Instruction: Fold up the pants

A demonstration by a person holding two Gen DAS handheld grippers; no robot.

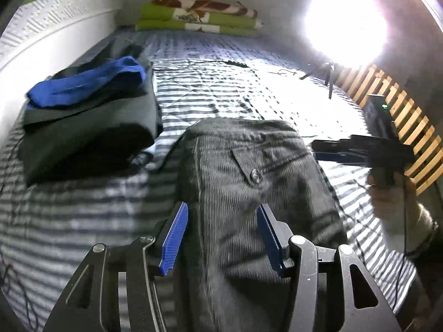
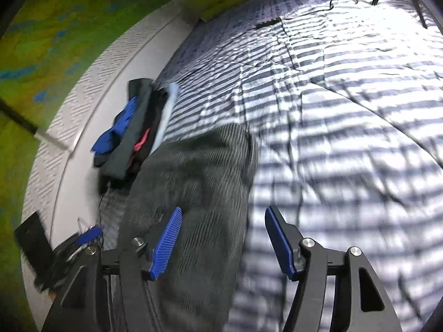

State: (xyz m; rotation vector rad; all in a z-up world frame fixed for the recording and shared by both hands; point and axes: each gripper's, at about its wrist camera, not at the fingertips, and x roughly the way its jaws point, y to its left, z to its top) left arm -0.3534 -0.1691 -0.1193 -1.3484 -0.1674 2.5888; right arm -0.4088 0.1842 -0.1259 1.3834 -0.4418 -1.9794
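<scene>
- The dark corduroy pants (image 1: 249,182) lie on the striped bed cover (image 1: 210,88), already folded into a narrow bundle with the buttoned back pocket (image 1: 250,166) facing up
- Left tongs (image 1: 221,235) stand part-open above the near end of the pants; both blue pads show clear of the cloth, and nothing is gripped
- Right tongs (image 2: 221,240) are likewise part-open and empty, with the right edge of the pants beneath the left pad and bare cover beneath the right pad
- Step in hand, as judged: a release after a fold, with both tongs clear of the garment
- Next move, as judged: either one more fold end to end, needing a grip at each near corner, or a lift onto the stack of folded clothes (image 1: 88,110) just beside the pants to the left
- The near end of the pants is cut off by the tongs' frames, so the number of layers cannot be told
- A bright lamp (image 1: 346,27) washes out the far right; the right-wrist view is smeared by motion
- The person's hand (image 1: 387,193) on the right tongs is blurred; the stack's lower garments cannot be told apart
</scene>
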